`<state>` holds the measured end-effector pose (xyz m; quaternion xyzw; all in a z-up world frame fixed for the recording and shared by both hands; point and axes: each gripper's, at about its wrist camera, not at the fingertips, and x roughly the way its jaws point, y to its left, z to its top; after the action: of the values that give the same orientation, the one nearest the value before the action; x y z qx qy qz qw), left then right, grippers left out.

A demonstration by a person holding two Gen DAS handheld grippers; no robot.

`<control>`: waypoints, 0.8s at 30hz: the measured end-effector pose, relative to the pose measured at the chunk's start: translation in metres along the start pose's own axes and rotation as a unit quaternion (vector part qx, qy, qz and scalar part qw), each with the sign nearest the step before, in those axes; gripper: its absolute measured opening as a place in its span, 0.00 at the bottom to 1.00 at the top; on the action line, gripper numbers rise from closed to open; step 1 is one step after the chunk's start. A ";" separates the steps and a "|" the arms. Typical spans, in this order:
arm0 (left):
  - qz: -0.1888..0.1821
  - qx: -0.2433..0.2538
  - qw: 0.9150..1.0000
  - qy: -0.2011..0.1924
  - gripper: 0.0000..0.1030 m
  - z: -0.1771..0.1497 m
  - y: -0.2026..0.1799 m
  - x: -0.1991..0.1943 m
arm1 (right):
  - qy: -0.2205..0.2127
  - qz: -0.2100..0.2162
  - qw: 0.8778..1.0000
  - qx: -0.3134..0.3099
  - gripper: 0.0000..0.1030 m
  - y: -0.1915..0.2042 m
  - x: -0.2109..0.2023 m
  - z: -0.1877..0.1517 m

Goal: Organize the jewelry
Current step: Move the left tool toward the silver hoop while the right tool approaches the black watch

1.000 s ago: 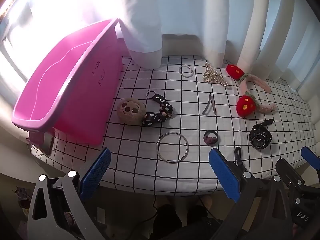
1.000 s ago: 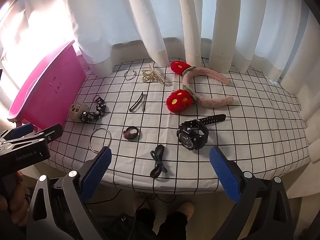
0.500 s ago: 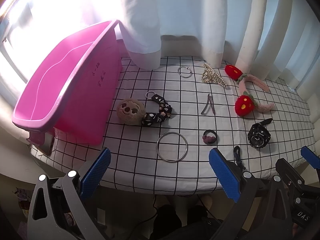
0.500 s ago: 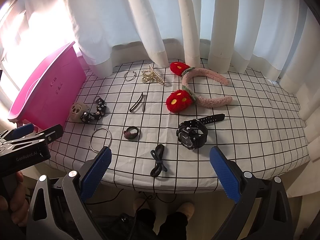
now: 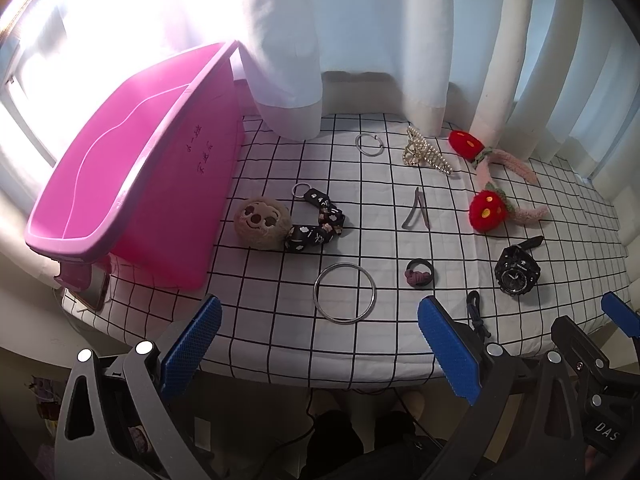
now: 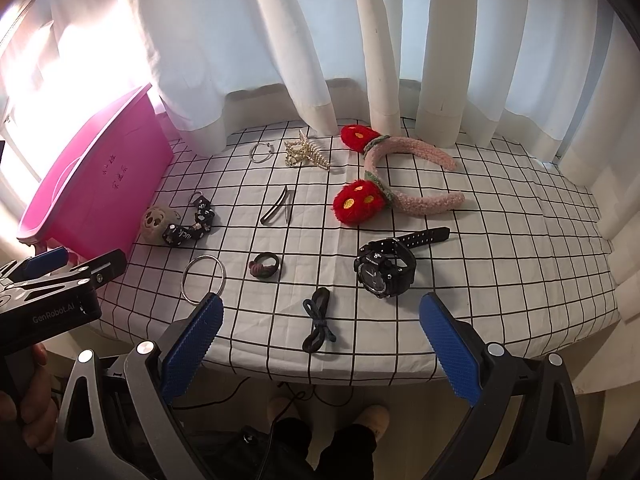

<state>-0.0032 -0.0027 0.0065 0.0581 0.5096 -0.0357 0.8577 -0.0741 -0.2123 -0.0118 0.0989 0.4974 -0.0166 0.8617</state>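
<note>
Jewelry lies spread on a white checked cloth [image 6: 500,264]. A large silver bangle [image 5: 345,298] [image 6: 203,279] sits near the front edge, just beyond my left gripper [image 5: 318,344], which is open and holds nothing. A black watch [image 6: 385,266] [image 5: 517,272] and a dark hair tie [image 6: 318,319] lie ahead of my right gripper [image 6: 318,344], open too and off the table's front edge. Further back are a plush keychain [image 5: 262,222], a hair clip [image 6: 277,210], a pearl claw clip [image 6: 306,155], a small ring hoop [image 5: 369,145] and a strawberry headband [image 6: 400,176].
A pink bin [image 5: 132,184] [image 6: 92,192] stands open on the left of the table. White curtains [image 6: 360,48] hang along the back edge. A small dark scrunchie [image 6: 265,266] lies mid-table. A person's hand [image 6: 28,412] holds the left gripper's handle; feet show under the table.
Both grippers have drifted back a little from the table; the items look slightly further away. Nothing on the cloth has moved.
</note>
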 end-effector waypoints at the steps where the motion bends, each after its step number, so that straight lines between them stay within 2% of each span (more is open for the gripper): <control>1: 0.000 0.000 1.000 0.000 0.94 0.000 0.001 -0.002 | 0.000 0.000 1.000 0.000 0.91 0.000 0.000 0.000; 15: -0.003 0.004 1.000 0.003 0.94 -0.004 0.001 0.000 | 0.001 -0.001 1.000 0.004 0.91 -0.001 -0.003 -0.004; 24: -0.013 -0.002 1.000 0.028 0.94 -0.020 -0.002 0.031 | 0.024 0.003 0.999 0.034 0.91 -0.027 0.017 -0.023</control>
<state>-0.0060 -0.0024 -0.0304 0.0511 0.5345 -0.0445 0.8424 -0.0887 -0.2329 -0.0417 0.1298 0.5167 -0.0285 0.8458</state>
